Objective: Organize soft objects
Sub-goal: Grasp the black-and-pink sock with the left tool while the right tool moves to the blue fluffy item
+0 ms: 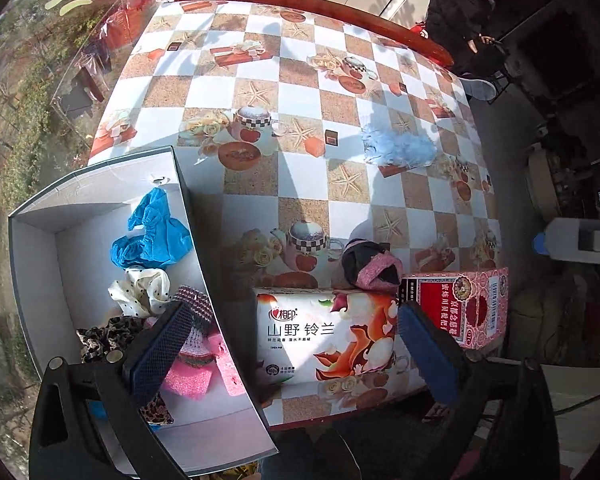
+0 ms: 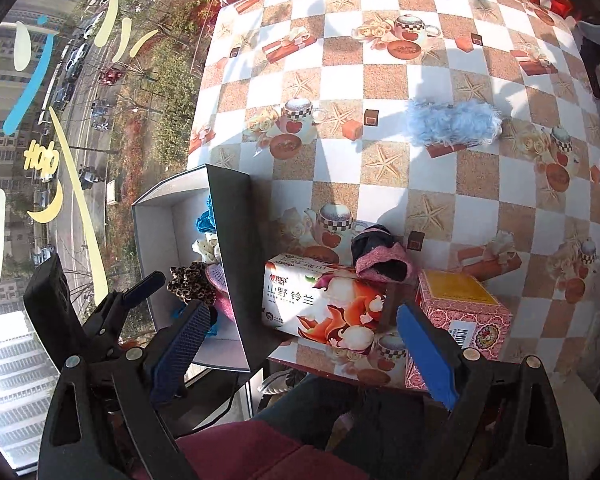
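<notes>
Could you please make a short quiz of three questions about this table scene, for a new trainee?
1. True or false: the fluffy blue item already lies inside the box.
2. What rests just behind the tissue pack? A) a black and pink fabric item B) a cup C) a book
3. Fill in: the left gripper and the right gripper both have their fingers ____, with nothing held.

Key: 1. False, it lies out on the tablecloth, apart from the box. 2. A, the black and pink fabric item. 3. open.
</notes>
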